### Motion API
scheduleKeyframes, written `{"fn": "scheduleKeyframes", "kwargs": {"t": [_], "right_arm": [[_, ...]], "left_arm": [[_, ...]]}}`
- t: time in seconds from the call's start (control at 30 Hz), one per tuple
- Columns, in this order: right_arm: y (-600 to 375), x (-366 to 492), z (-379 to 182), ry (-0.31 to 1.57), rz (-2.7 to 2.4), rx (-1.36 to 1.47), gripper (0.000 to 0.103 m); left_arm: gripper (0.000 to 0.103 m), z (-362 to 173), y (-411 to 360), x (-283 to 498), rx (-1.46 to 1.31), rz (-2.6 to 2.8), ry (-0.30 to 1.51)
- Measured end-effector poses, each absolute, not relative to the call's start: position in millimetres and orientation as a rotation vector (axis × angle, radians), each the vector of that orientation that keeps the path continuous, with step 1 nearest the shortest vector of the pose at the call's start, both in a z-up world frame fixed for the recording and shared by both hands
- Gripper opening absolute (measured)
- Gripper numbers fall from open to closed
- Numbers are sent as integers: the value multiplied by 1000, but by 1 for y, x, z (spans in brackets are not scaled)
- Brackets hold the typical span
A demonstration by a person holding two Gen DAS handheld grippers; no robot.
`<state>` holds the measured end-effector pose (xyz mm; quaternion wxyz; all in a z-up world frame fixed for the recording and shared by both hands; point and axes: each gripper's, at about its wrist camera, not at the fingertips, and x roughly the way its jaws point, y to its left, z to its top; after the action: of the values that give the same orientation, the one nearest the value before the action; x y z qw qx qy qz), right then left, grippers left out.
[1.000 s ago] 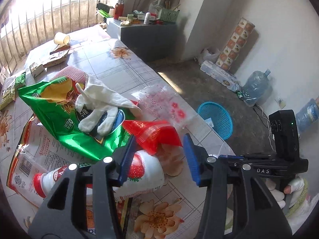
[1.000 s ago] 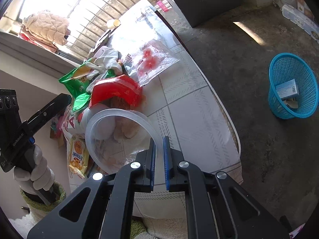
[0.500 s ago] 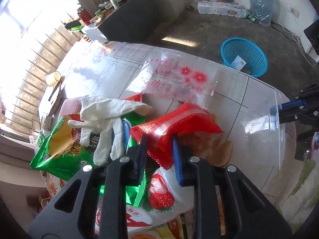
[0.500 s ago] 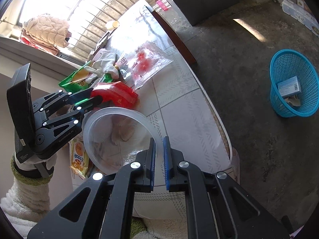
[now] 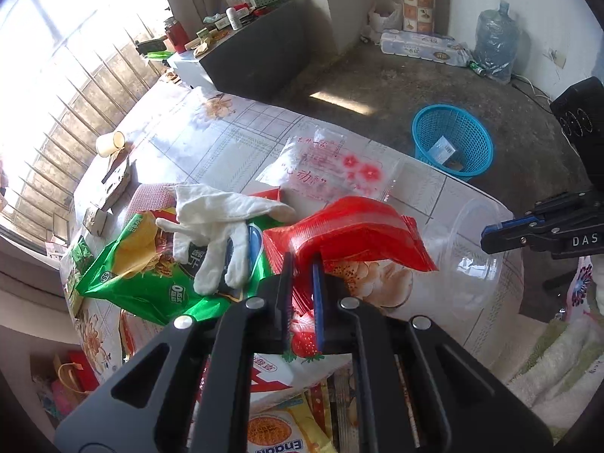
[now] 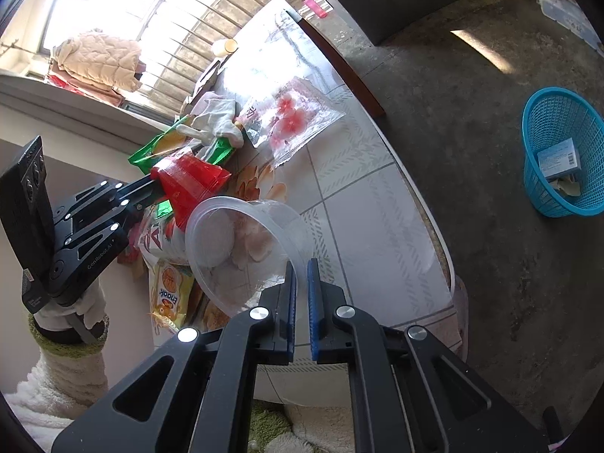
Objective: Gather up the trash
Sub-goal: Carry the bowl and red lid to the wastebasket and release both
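Left wrist view: our left hand-held gripper (image 5: 302, 264), jaws just closing, pinches the red wrapper (image 5: 351, 230); the right hand-held gripper (image 6: 301, 268) clamps the clear tub (image 6: 245, 241) near the table (image 6: 377, 226) edge. Next, we likely drop the wrapper in.

A lived-in home: floral-clothed table (image 5: 234, 139), water jug (image 5: 494, 41), folded quilt (image 6: 98, 60) by the barred window (image 6: 181, 26).

The left claw (image 5: 302, 264), whose jaws stood wide apart over the red wrapper (image 5: 351, 232) a second ago, has just been closing and now pinches the wrapper's near edge at the centre of the left wrist frame. The wrapper is lifted clear of the surface (image 5: 234, 139), its far end hanging above the flower print. In the right wrist view, the left claw (image 6: 156, 185) has come in from the left edge, carrying the wrapper (image 6: 188, 181) beside the clear container's (image 6: 245, 241) rim.
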<state>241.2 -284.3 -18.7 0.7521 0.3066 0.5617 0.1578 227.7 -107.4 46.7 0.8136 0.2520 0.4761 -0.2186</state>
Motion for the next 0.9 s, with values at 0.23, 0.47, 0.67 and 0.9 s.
{"fn": "scheduleKeyframes", "kwargs": {"t": [0.23, 0.47, 0.67, 0.9], "right_arm": [[-306, 229, -13, 1170, 371, 769, 6], [-384, 197, 3, 1034, 237, 874, 6], [-489, 171, -26, 969, -52, 959, 6], [-582, 189, -115, 1014, -283, 1113, 6]], "left_arm": [[8, 78, -120, 226, 407, -512, 993], [8, 97, -195, 250, 301, -632, 996], [8, 55, -304, 281, 272, -763, 1135], [8, -47, -431, 316, 392, -770, 1328]]}}
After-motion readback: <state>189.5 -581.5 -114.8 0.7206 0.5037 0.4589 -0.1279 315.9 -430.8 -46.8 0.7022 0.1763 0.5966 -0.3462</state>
